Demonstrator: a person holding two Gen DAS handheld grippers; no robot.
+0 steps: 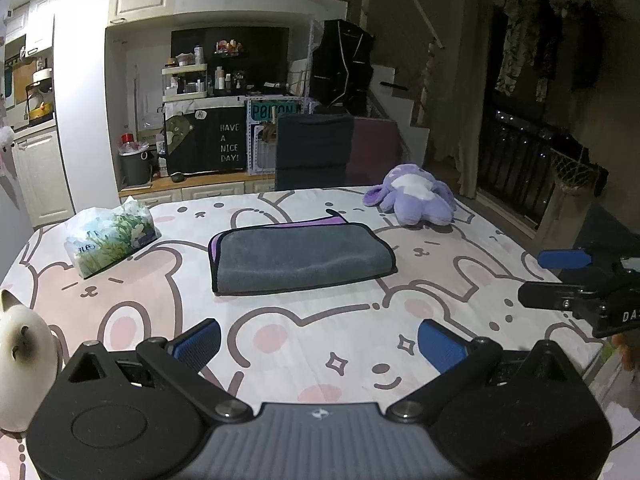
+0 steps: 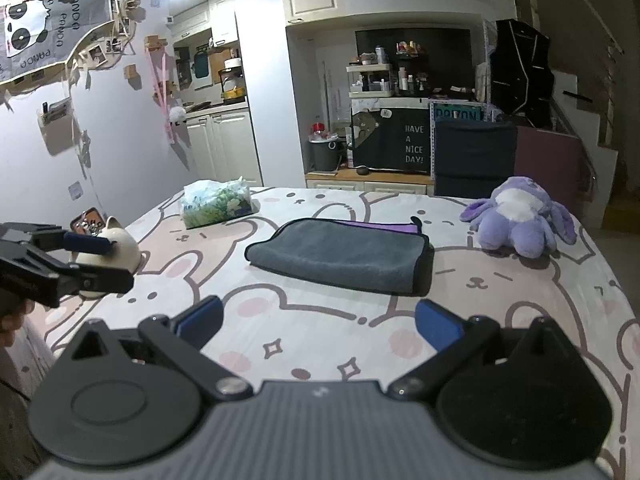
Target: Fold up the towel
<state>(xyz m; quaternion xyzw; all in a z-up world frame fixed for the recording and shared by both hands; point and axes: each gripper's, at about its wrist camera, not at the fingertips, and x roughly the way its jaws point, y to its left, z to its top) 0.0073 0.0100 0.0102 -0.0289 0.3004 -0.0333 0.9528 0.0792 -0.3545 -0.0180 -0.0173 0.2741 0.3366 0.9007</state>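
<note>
Grey towel [image 1: 300, 258] folded flat, left gripper [image 1: 318, 340] and right gripper [image 2: 318, 326] spread, hovering apart

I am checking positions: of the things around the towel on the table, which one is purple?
The plush toy at the far right corner; the tissue pack is green and white, the cat figurine cream.

- The towel [image 1: 300, 258] lay at the middle of the table [image 1: 280, 344].
- The tissue pack [image 1: 110, 240] sat at its ten o'clock.
- The plush toy [image 1: 416, 200] lay at its two o'clock.
- The cat figurine [image 1: 24, 356] stood at its eight o'clock, at the table's edge.
</note>
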